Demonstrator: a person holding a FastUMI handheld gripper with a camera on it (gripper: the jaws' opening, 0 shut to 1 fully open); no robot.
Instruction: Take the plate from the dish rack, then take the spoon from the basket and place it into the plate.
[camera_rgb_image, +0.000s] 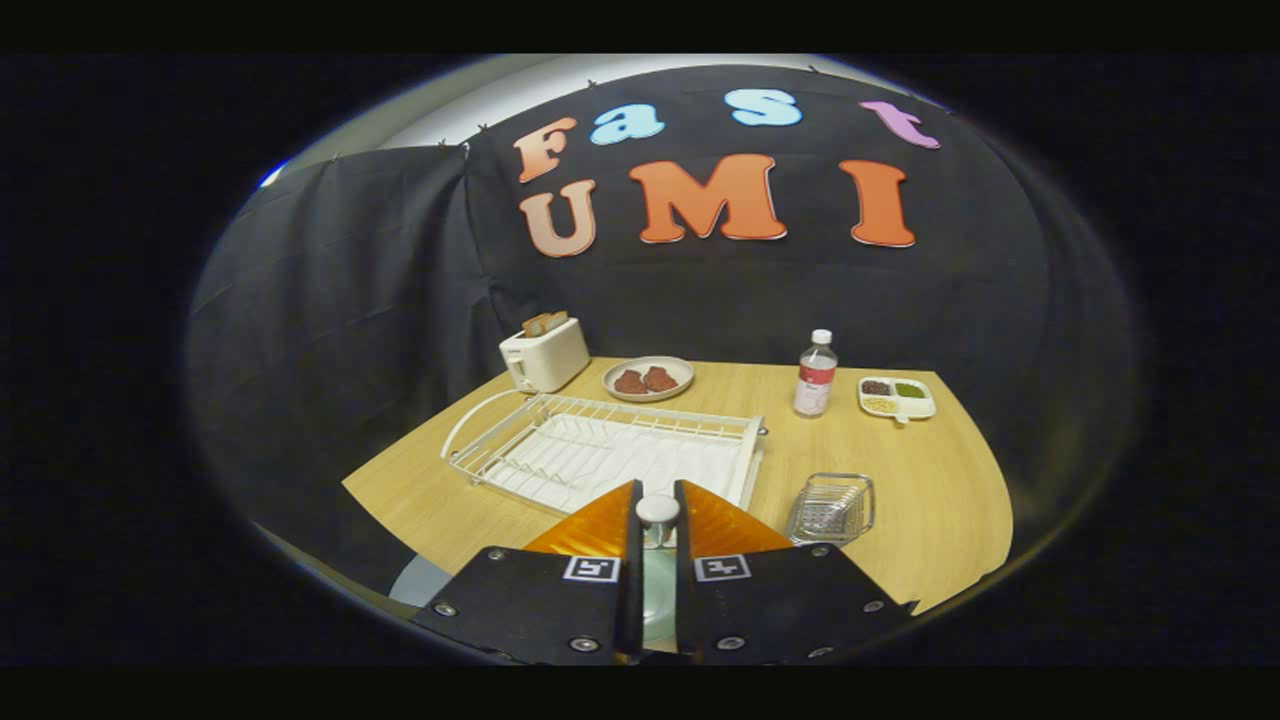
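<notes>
The gripper (657, 500) at the bottom centre has its fingers drawn close on the spoon (657, 512), whose rounded end stands up between the tips. Both fingers seem to press on it, though the contact is hard to make out. Below, in the gap, a pale disc (probably the plate (657, 600)) lies directly under the spoon. The dish rack (600, 450) sits just beyond; the basket (832, 507) lies lower right.
</notes>
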